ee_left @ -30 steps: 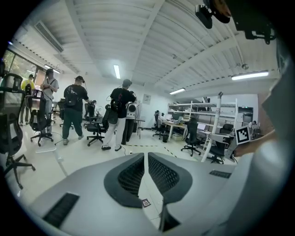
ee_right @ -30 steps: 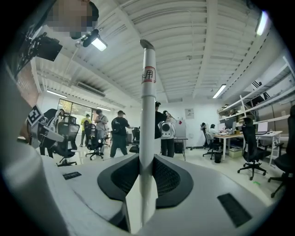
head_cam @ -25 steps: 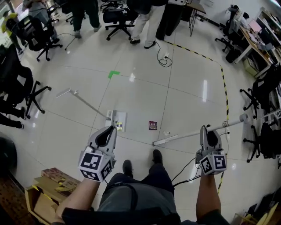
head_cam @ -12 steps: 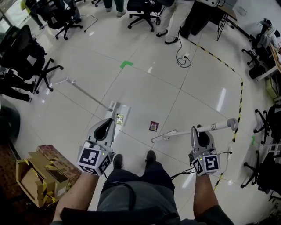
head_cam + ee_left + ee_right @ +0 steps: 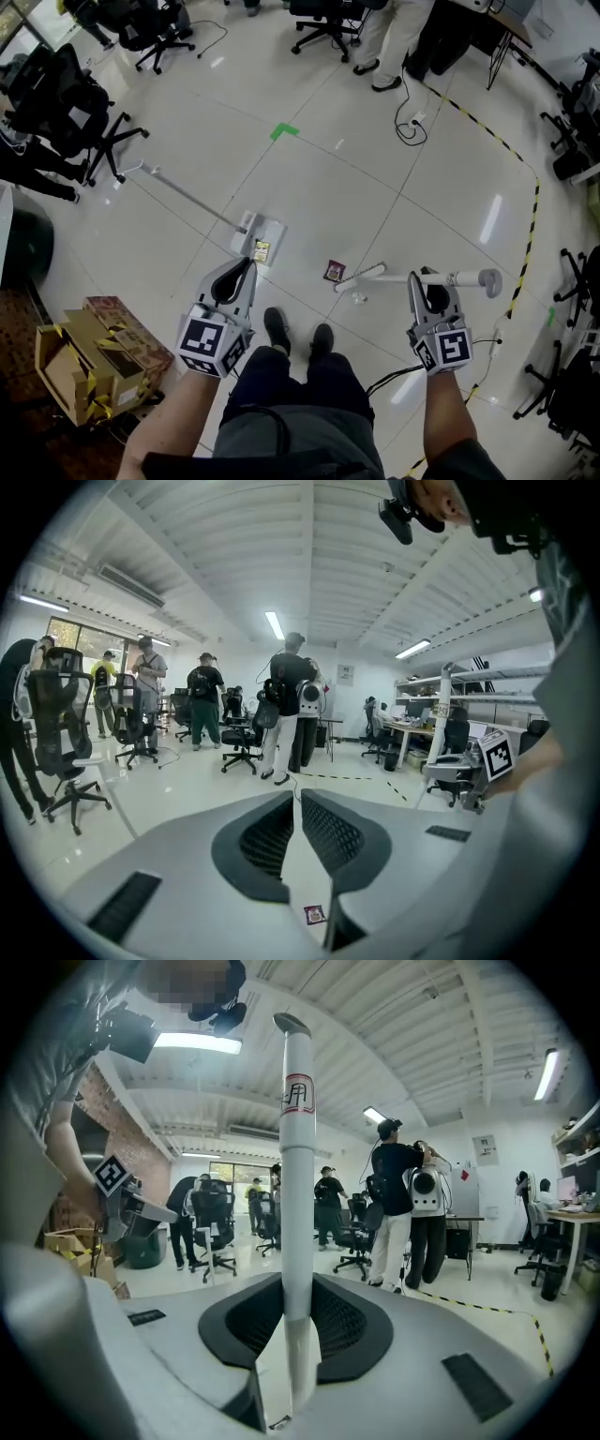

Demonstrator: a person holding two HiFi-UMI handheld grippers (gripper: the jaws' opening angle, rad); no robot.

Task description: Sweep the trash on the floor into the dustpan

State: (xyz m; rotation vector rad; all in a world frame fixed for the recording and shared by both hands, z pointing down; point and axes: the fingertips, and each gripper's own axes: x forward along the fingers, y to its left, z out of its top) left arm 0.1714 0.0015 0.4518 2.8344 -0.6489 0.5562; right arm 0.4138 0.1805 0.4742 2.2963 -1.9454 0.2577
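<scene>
The right hand-held gripper (image 5: 427, 281) clamps the broom (image 5: 461, 278), whose head lies just beside the wrapper (image 5: 334, 271) at centre frame. The left hand-held gripper (image 5: 239, 275) is pinched together on nothing. The dustpan (image 5: 270, 232), left of centre, lies unheld, so a hard sweep could shove it aside or flick the wrapper past it.

the dustpan (image 5: 270, 231) lies on the floor (image 5: 187, 122) just ahead of the left hand-held gripper (image 5: 246, 266), with one wrapper (image 5: 262, 250) in it. a second wrapper (image 5: 334, 271) lies to its right, just beside the broom (image 5: 375, 274), whose handle runs right between the jaws of the right hand-held gripper (image 5: 427, 279).
</scene>
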